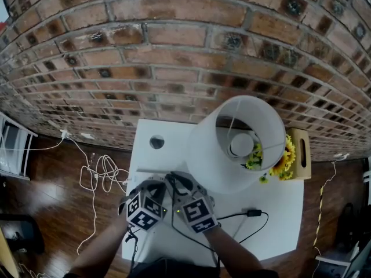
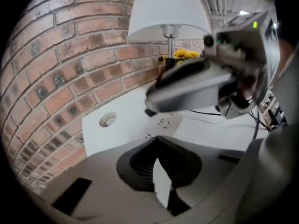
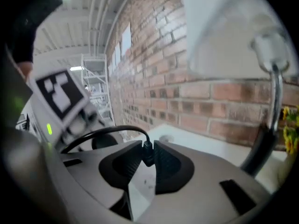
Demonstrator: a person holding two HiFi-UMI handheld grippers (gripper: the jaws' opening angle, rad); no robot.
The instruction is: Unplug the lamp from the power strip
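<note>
A red-brown brick wall (image 1: 174,39) rises behind the white table lamp (image 1: 211,155), and dark wooden floor (image 1: 52,172) lies to the lamp's left. The lamp stands toward the back right of the white rectangular surface (image 1: 278,207). From the head view its wide white shade hides its base. In the left gripper view the shade's top is cut off by the frame.

In front of the lamp and to its left, the left tongs (image 2: 157,143) and the right tongs (image 3: 148,149) sit side by side. From the head view their marker cubes cover most of their tips. The left tongs' pads are drawn together at the tips with nothing made out between them, and only a thin white sliver shows lower in the gap. The right tongs are clamped on a small black plug (image 3: 147,157).

In the left gripper view the right tongs' grey body crosses in front of the lamp and blocks its lower stem. A tan wooden box (image 1: 301,152) stands right of the lamp, and yellow sunflowers (image 1: 281,161) are partly tucked behind the shade. A tangle of white cords (image 1: 101,175) lies on the floor well left of the lamp.

The white power strip (image 2: 164,122) lies on the surface in front of the lamp, just beyond the left tongs' tips. The plug is just above its slots. Whether the prongs are clear is hard to make out.

A thin black cable (image 3: 107,132) arcs away from the plug. A round hole (image 1: 156,142) in the surface sits left of the lamp.
</note>
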